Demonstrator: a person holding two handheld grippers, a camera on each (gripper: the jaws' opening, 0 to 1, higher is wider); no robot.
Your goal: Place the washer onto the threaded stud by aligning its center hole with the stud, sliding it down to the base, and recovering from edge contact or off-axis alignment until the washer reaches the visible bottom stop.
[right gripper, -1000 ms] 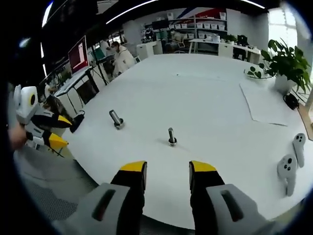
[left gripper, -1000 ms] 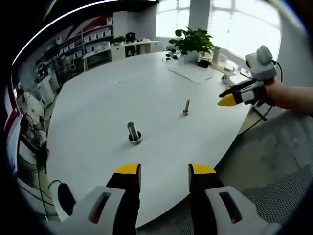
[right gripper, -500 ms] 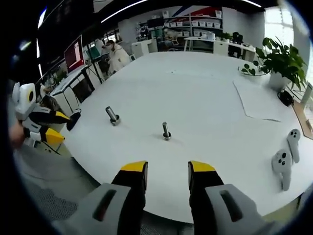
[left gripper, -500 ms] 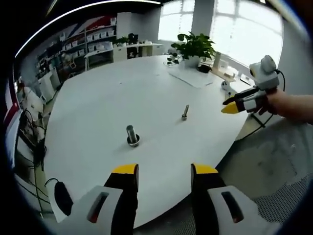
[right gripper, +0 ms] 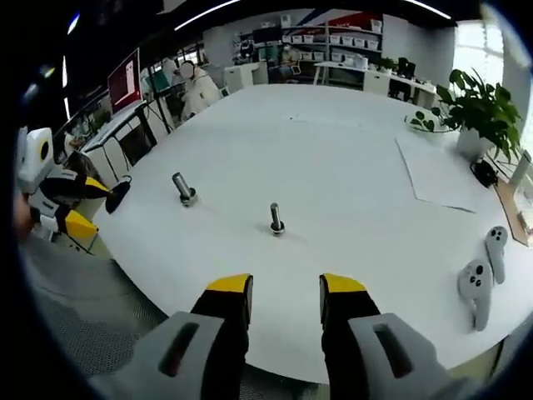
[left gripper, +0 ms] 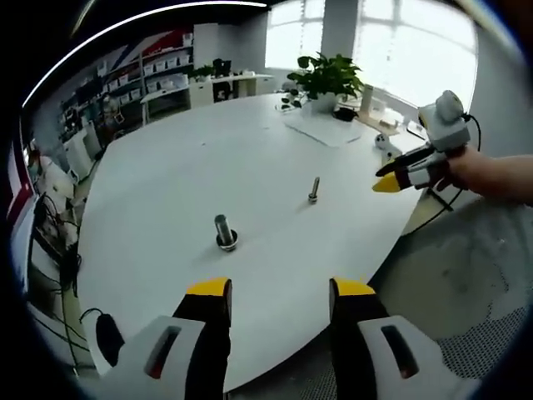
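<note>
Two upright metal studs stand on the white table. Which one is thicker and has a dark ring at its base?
The thicker grey stud nearer the left gripper has the dark ring; the slimmer stud stands further along the white table.

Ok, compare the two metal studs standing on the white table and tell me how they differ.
The thick stud is stouter than the thin stud. The thick stud stands on a dark round base, wider than its shaft; the thin stud has just a small collar at its foot. In the right gripper view the thick stud leans noticeably, while the thin stud looks nearly upright. Both are grey metal, standing apart on the white table, with neither gripper touching them.
</note>
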